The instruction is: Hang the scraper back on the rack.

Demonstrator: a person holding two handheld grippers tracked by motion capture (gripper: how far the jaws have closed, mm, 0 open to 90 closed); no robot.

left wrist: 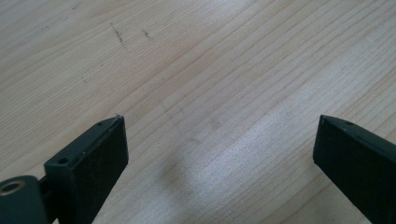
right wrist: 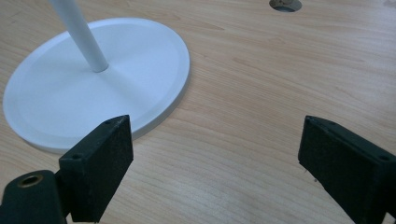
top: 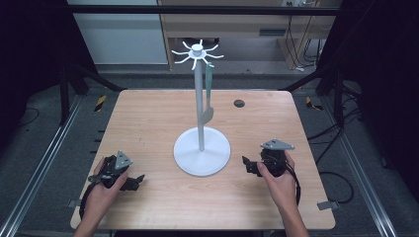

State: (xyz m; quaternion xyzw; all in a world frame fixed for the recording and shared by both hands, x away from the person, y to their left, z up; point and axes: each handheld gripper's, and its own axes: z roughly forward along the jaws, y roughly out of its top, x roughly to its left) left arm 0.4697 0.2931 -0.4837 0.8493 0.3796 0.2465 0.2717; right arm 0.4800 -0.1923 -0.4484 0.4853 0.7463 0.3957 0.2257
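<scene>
White rack stand (top: 201, 150) sits mid-worktop (top: 148, 118), a grey-green utensil (top: 208, 98) hanging from one of its top hooks beside the pole. Left hand-held gripper (top: 136, 180) rests near the front-left edge, jaws wide apart, empty. Right hand-held gripper (top: 248, 165) just right of the base, also wide open, empty.
</scene>
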